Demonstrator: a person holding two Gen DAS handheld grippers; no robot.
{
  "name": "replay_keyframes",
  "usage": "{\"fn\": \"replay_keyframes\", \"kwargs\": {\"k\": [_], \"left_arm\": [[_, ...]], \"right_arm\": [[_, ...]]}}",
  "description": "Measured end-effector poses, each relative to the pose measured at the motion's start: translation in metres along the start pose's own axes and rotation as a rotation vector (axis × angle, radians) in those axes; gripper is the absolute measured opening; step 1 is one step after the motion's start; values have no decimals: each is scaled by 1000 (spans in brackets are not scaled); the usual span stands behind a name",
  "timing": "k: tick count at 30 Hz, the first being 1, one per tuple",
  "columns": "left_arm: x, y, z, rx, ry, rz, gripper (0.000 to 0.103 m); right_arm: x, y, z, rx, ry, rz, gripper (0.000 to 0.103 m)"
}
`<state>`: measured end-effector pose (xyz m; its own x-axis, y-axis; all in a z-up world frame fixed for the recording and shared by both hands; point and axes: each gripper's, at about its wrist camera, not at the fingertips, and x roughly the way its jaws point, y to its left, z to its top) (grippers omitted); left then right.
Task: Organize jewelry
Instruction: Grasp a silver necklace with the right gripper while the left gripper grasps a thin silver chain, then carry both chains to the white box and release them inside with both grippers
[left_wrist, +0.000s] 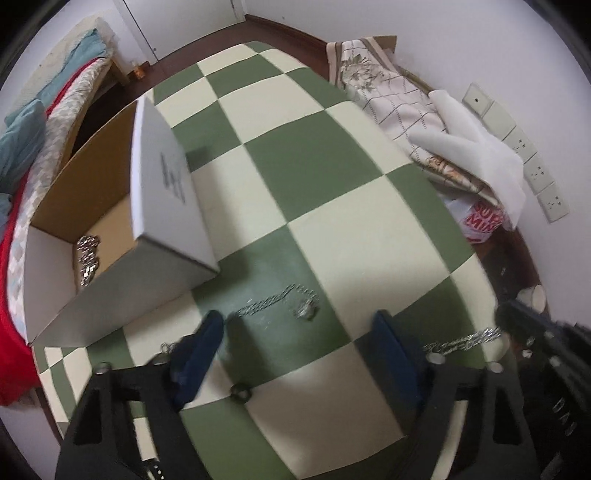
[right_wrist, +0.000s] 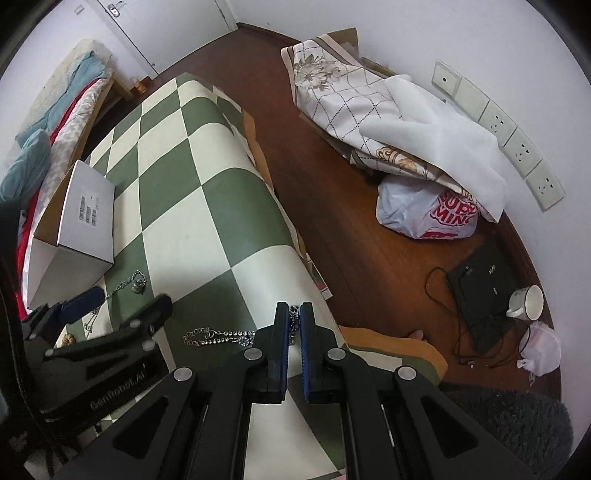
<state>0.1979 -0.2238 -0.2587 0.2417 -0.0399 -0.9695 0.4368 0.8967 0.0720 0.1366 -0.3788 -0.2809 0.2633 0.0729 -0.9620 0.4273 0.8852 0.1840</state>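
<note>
- Right gripper (right_wrist: 294, 314) is pinched nearly closed, and there's a silver rhinestone chain (right_wrist: 221, 336) caught between its blue pads, one end up in the grip, the rest trailing left across the checkered worktop (right_wrist: 207, 206).
- From the left wrist view that same chain (left_wrist: 461, 341) shows at the right, running up to the dark body of the right gripper.
- Left gripper (left_wrist: 299, 325) stands partly spread, nothing between its fingers; they hang over a green square of the worktop (left_wrist: 314, 158).
- Just beyond those fingers lies a second silver chain with a small pendant (left_wrist: 291, 301), flat on the green square, untouched.
- In the right wrist view that pendant chain (right_wrist: 135, 284) sits just in front of the white cardboard box (right_wrist: 74, 236), with the left gripper (right_wrist: 122, 299) close beside it.
- The box (left_wrist: 173, 206) stands open at the left of the worktop, and sparkling silver jewelry (left_wrist: 88, 258) already rests on its brown floor.
- A small dark ring-like piece (left_wrist: 241, 393) lies on the worktop between the left gripper's arms; too blurred to say more.
</note>
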Motion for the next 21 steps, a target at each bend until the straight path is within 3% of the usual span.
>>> {"fn": "replay_keyframes", "kwargs": {"k": [2,4,11,21], "left_arm": [[-3,0,3,-2,-4,-29,31],[-4,-1,4,7,2,-36,9],[-8,19,-14,-48,10,-49,9],[-56,79,-62,-246,-21,-147,9]], "right_arm": [[-1,0,0,-1,-2,0,6],[-1,1,-1,-1,-2,-1,6],[-5,6,-3,9,-8,24,6],[-29,29,-7,4,-21,154,6]]}}
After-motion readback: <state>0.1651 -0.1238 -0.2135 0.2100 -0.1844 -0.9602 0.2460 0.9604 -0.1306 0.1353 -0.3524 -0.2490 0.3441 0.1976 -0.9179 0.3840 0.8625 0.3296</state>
